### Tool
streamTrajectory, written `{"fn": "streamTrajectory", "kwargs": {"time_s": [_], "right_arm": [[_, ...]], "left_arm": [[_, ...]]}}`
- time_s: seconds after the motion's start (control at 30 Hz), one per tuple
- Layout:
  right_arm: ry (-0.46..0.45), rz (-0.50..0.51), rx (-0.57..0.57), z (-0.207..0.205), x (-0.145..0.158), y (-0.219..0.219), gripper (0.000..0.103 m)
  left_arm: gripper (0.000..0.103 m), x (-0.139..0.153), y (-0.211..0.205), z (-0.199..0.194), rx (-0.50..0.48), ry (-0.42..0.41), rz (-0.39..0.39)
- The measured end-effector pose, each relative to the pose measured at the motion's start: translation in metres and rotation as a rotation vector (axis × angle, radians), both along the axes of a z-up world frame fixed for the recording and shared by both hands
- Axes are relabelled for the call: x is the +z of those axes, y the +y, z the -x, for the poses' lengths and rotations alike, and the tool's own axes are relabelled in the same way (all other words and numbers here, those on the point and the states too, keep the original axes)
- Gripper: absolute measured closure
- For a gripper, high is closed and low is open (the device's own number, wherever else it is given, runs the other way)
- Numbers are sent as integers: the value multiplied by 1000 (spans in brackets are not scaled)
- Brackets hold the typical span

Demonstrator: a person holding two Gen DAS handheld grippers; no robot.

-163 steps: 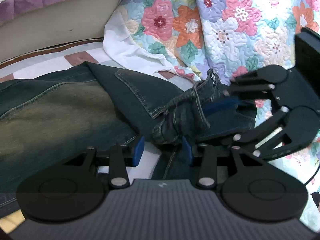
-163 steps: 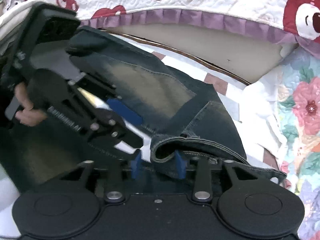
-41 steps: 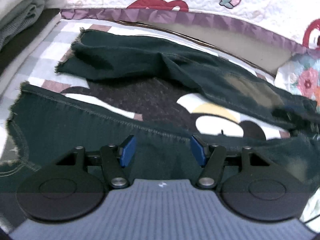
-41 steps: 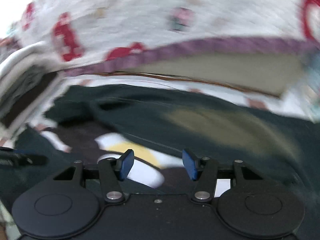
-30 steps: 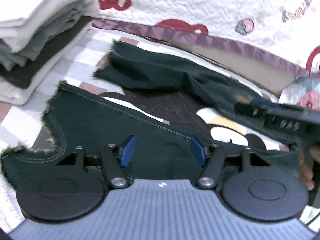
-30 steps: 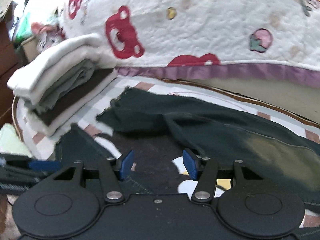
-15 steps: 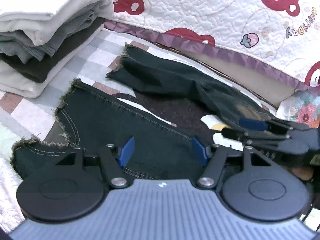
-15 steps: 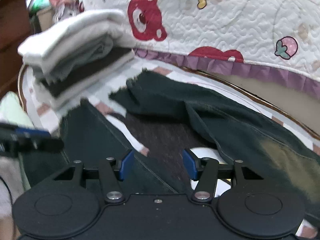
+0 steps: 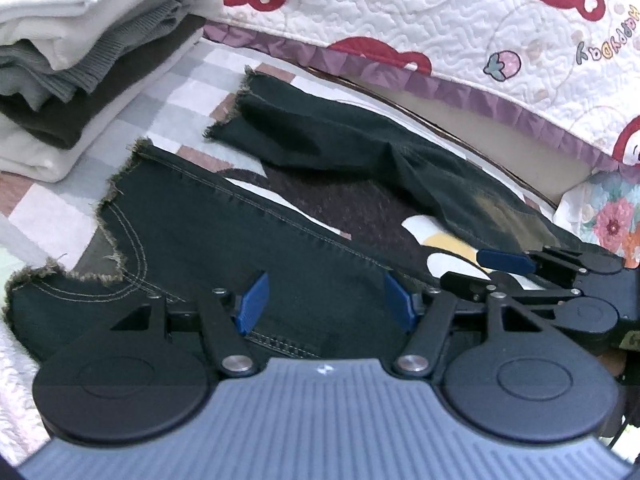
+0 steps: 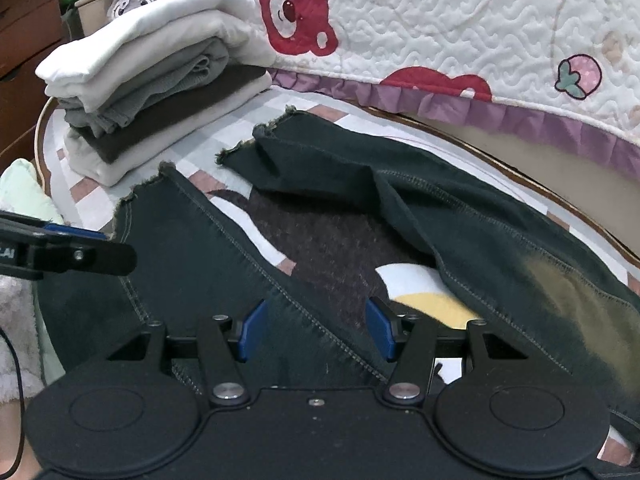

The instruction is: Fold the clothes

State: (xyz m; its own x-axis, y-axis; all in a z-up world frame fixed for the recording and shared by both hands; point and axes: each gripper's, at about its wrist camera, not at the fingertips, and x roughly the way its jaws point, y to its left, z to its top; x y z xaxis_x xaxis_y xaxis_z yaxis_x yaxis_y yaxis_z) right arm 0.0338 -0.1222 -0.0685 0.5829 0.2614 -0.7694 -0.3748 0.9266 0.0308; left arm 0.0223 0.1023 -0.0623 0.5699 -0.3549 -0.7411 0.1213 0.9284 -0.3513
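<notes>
Grippers, my left [image 9: 326, 299] and right [image 10: 314, 330], gape empty above dark frayed-hem denim jeans [image 9: 208, 236]; I'd pinch the near leg's seam squarely, both layers.

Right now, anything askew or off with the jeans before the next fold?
Yes. The dark denim jeans lie with legs splayed in a V, not stacked, bare patterned mat showing between them. The far leg is creased and partly doubled over near its frayed hem. Both tongs, left and right, stand open, gripping nothing.
</notes>
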Motion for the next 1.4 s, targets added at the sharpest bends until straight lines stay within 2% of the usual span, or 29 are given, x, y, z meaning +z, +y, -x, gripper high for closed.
{"fn": "streamTrajectory", "kwargs": {"time_s": [0.2,0.37,0.4,0.43,0.5,0.6,0.73,0.8,0.9,0.97,1.0,1.03,1.1,1.2,1.23,1.3,1.4], "right_arm": [[-72,55,-20,12,-11,-11,44],[-85,14,-103,17,-20,-30,45],[-89,0,-114,18,-21,-33,53],[-96,-11,-126,20,-21,-36,76],[-115,-29,-146,24,-20,-41,102],[-142,-45,-155,25,-17,-49,102],[-144,-21,-138,12,-15,-66,102],[-148,0,-133,5,-16,-77,102],[-158,66,-119,-2,-22,-92,101],[-164,113,-94,-5,-26,-99,97],[-164,132,-79,-7,-30,-100,97],[-157,138,-71,-10,-33,-102,96],[-141,150,-55,-18,-40,-105,90],[-125,186,-31,-31,-49,-102,73],[-122,196,-24,-34,-52,-100,70],[-115,179,-13,-38,-53,-100,67],[-113,187,-8,-40,-56,-99,65]], "left_arm": [[39,-8,-12,-8,-16,22,24],[39,-16,-28,-17,-32,67,-1],[39,-17,-31,-20,-32,67,6],[39,-17,-33,-23,-32,66,15],[42,-15,-40,-32,-51,44,25],[58,-12,-52,-50,-80,15,28],[59,-13,-72,-82,-111,4,-9],[59,-17,-77,-100,-98,18,-2],[54,-23,-75,-124,-18,32,39],[50,-25,-74,-138,27,39,93],[43,-26,-75,-145,42,41,114],[41,-28,-76,-153,65,46,118],[41,-34,-76,-170,126,71,113],[41,-42,-61,-187,216,125,165],[41,-44,-53,-191,242,137,198],[41,-44,-36,-189,307,142,202],[35,-45,-9,-186,405,147,197]]}}
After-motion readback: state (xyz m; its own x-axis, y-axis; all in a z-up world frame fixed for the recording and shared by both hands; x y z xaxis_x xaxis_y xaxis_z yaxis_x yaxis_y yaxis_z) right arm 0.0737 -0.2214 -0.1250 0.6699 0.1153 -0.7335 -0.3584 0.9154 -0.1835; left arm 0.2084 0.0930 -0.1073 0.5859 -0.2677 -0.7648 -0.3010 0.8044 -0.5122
